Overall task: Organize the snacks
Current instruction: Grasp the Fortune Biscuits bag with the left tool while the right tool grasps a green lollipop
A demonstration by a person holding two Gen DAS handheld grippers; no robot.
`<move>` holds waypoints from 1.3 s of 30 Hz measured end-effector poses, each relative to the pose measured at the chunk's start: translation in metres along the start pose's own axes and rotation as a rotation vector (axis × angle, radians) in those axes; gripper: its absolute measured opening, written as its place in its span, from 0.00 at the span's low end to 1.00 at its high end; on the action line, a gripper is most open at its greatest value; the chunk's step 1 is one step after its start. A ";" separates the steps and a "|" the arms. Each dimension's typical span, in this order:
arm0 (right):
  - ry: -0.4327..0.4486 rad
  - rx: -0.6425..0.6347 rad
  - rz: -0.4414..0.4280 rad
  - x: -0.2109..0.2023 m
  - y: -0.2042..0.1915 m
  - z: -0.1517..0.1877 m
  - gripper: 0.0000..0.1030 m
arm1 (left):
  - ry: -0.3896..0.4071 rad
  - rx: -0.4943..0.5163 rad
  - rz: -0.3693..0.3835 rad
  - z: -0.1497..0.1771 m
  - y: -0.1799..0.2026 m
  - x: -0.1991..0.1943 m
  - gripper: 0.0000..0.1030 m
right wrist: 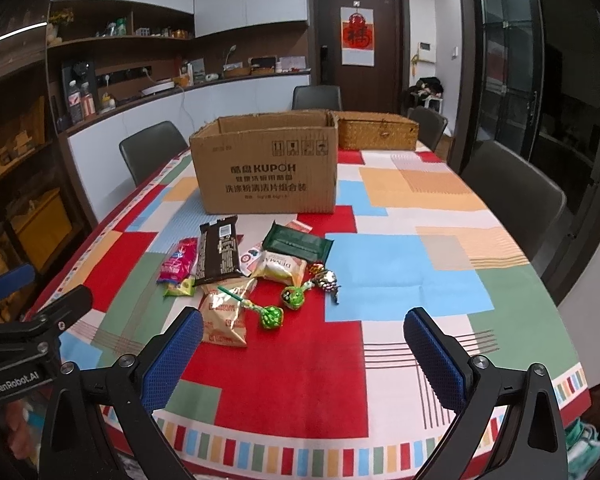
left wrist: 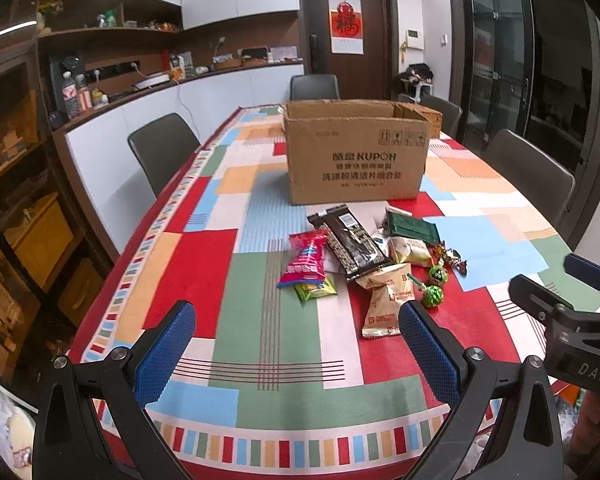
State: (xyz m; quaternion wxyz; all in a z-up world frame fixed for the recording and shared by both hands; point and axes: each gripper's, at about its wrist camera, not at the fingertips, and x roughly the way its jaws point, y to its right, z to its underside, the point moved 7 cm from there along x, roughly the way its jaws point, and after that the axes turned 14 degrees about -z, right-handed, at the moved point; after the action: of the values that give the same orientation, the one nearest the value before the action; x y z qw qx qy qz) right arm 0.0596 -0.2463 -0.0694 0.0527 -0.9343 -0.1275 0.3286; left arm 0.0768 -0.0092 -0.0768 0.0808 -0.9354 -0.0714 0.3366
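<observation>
Fingers [left wrist: 166,344] of the left gripper [left wrist: 296,344] stand wide apart in the left wrist view, their blue pads held above the patterned tablecloth [left wrist: 204,276] with nothing between them. Ahead of them the snacks lie in a loose heap near the middle of the table: a pink packet [left wrist: 306,258], a small green packet [left wrist: 316,289] just beside it, a long dark brown wrapper [left wrist: 350,242], a tan biscuit bag [left wrist: 386,300], a pale bag [left wrist: 410,251], a dark green pack [left wrist: 412,230], two green lollipops [left wrist: 434,286] and some small foil sweets [left wrist: 454,258]. Behind the heap stands an open cardboard box [left wrist: 356,156]; its inside cannot be seen from this angle. The right gripper [left wrist: 560,312] shows at the right edge, also empty as far as can be told. In the right wrist view the right gripper [right wrist: 304,344] is likewise spread wide and grips nothing, hovering over the red patch of cloth in front of the heap. The tan biscuit bag [right wrist: 224,314] lies just beyond its left pad, the lollipops [right wrist: 272,316] a little further on, and the dark green pack [right wrist: 296,242] and brown wrapper [right wrist: 218,252] nearer the cardboard box [right wrist: 266,168]. A woven basket [right wrist: 376,130] sits behind the box, closed as far as this view shows. By the look of it, the sorting has hardly started: every visible snack lies loose on the table, neither gripper has one, and the whole heap probably remains to be moved, likely into the box.
</observation>
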 end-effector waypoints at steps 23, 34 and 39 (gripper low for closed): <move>-0.363 0.027 -0.244 0.112 0.007 0.021 0.48 | -0.219 0.159 0.297 0.004 0.073 0.080 0.60; -0.420 0.037 -0.279 0.138 0.012 0.025 0.38 | -0.292 0.228 0.384 0.011 0.099 0.099 0.58; -0.430 0.052 -0.289 0.147 0.016 0.026 0.34 | -0.317 0.239 0.402 0.011 0.109 0.107 0.58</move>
State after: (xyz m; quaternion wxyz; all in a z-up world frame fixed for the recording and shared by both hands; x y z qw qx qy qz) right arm 0.1570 -0.2214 -0.1806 0.0947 -0.8135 -0.2595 0.5117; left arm 0.1603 -0.0946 -0.1732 0.1100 -0.8503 0.1439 0.4942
